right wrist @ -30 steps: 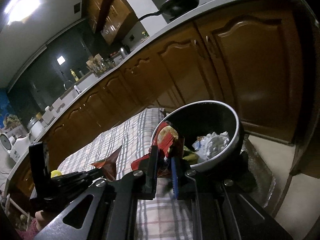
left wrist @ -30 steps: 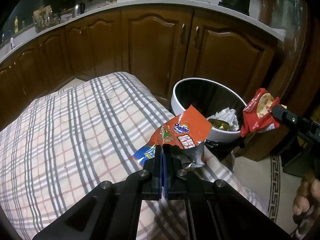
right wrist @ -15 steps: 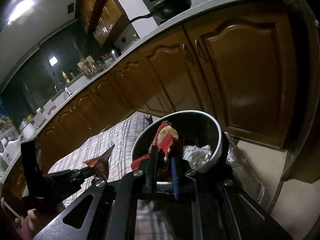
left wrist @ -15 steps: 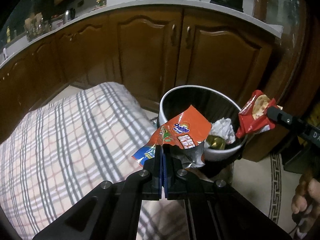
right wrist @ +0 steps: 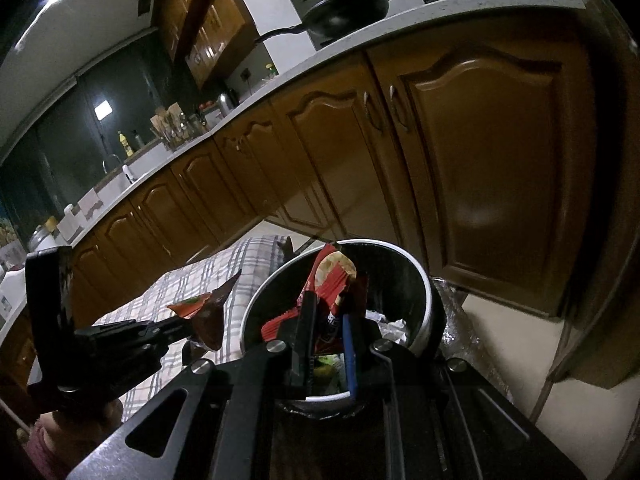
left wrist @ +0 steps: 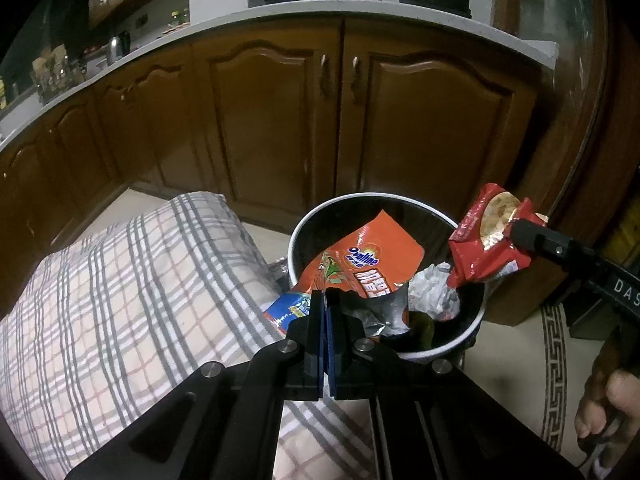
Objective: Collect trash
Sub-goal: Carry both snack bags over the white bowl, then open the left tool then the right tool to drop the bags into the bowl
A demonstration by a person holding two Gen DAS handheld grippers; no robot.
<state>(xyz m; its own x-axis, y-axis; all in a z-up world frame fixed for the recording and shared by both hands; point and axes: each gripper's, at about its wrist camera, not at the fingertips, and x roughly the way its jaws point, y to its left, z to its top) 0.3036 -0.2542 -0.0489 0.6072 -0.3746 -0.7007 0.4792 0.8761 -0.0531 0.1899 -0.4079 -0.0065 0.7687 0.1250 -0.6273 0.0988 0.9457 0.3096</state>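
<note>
Over the near rim of the trash bin (left wrist: 298, 236), the left gripper (left wrist: 326, 300) pinches an orange wrapper (left wrist: 372, 260); the right gripper (right wrist: 328, 312), above the bin's mouth, clamps a red packet (right wrist: 334, 276). Beyond the bin stand wooden cabinets (left wrist: 276, 120).

The round white-rimmed black waste bin (left wrist: 476, 312) stands open-topped, its mouth partly taken by crumpled white paper (left wrist: 434, 294); the brown wooden cabinet doors (left wrist: 420, 140) wall it close behind; the grey-and-pink checked cloth-covered surface (left wrist: 120, 288) crowds its left side, perhaps touching; pale floor with a patterned rug border (left wrist: 554, 360) lies open to the right
</note>
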